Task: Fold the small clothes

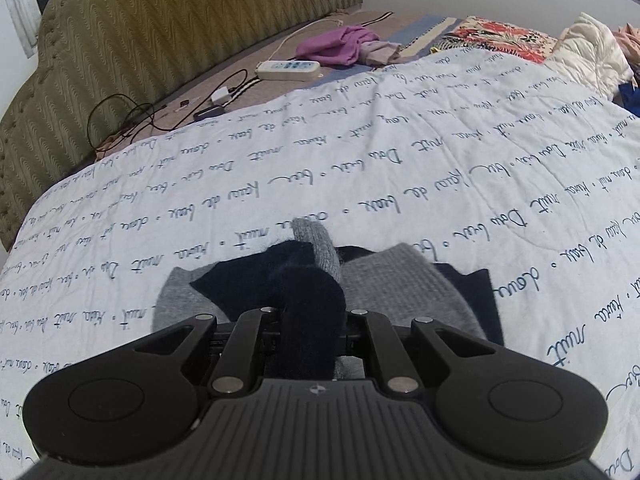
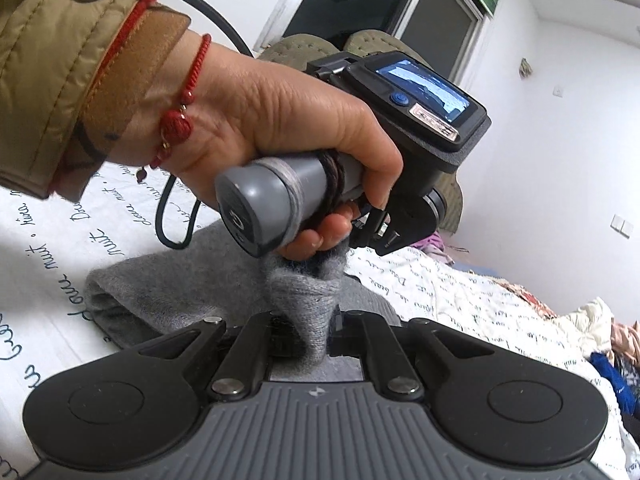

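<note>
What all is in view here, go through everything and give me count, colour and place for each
knit garment: one, grey and navy, on the quilt, pinched by both grippers
quilt: one, white with dark script, covering the bed
headboard: one, olive green, behind the bed
power strip: one, white, on the bed near the headboard
cables: several, black, beside the power strip
purple cloth: one, bunched beyond the power strip
floral fabric: one, red and cream, at the far edge of the bed
left gripper: one, black, shut on navy fabric
right gripper: one, black, shut on grey fabric
left hand: one, holding the left gripper's grey handle; tan sleeve, red bracelet
</note>
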`<state>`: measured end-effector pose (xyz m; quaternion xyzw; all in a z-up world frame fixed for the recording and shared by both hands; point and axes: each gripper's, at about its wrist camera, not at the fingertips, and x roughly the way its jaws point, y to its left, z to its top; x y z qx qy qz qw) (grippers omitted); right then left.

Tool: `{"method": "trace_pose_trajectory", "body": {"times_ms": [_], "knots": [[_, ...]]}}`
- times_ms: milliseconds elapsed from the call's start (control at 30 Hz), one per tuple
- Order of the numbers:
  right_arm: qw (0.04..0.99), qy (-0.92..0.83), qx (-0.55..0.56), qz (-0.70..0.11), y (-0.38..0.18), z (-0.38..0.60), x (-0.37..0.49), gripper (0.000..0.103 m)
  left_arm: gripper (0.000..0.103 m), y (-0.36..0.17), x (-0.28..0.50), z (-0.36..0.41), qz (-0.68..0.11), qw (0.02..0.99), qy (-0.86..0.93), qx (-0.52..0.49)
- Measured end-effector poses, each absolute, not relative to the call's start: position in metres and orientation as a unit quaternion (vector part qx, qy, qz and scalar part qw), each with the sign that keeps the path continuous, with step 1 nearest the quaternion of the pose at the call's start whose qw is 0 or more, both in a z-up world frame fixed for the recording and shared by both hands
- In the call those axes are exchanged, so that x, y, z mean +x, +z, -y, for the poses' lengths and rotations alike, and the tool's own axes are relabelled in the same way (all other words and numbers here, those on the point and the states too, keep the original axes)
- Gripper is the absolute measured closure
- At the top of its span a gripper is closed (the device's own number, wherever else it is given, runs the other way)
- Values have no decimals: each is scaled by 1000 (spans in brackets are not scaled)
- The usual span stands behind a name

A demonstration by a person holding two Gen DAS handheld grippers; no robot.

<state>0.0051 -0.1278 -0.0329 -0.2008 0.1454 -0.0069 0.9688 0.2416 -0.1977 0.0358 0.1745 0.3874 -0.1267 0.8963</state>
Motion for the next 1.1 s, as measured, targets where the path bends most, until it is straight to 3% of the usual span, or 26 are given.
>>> {"method": "trace_pose_trajectory", "body": {"times_ms": [633, 1100], "knots": [[977, -5, -81, -198, -31, 167, 10, 97, 91, 6, 225, 255, -383, 886, -141, 221], [976, -3, -58, -211, -23, 177, 15, 97, 90, 1, 221, 264, -383, 884, -146, 223]]}}
